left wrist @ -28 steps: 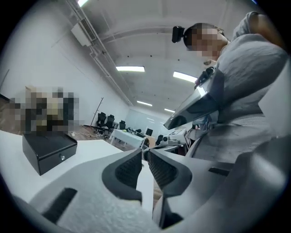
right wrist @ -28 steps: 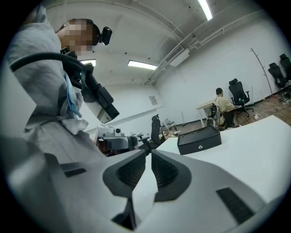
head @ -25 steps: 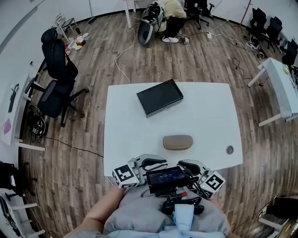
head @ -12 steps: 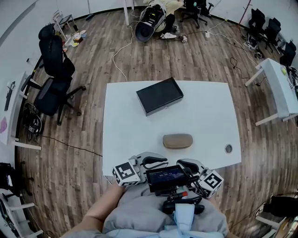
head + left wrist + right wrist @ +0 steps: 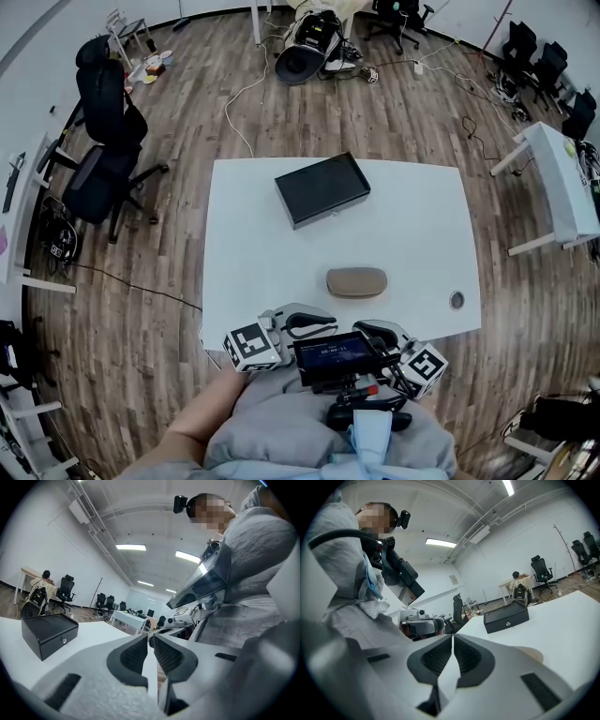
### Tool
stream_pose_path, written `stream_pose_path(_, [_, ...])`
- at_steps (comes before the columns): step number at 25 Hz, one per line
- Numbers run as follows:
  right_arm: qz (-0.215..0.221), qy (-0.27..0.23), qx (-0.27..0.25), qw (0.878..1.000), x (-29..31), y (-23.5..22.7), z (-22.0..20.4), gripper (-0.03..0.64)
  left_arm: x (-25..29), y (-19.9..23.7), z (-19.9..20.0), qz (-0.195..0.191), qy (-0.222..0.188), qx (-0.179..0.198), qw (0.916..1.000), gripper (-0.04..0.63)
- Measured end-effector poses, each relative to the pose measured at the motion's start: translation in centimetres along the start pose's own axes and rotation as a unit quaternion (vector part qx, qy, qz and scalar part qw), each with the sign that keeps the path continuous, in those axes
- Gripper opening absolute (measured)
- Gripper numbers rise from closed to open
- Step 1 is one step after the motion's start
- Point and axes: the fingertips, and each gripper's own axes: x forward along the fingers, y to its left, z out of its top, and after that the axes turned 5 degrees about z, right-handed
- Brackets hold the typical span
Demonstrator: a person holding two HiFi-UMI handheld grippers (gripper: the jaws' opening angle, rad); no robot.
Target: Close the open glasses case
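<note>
We hold the left gripper (image 5: 330, 323) and right gripper (image 5: 362, 328) back at the near edge of the table (image 5: 262, 234), likely resting; each has its jaws pressed together on nothing. The glasses case (image 5: 356, 281) lies mid-table, seemingly already shut. Only the head view shows it whole; the right gripper view catches a tan sliver.

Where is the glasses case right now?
In the head view, the tan glasses case lies near the middle of the white table, closer to the person than the black box and left of the round cable port.
</note>
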Motion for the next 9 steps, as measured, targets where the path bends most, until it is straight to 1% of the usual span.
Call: stream_pose_path(9, [0.002,0.006,0.005,1.0,0.31,0.02,0.14,0.038,-0.18,0.21,0.17,0.004,-0.005,-0.002,1.0,0.044])
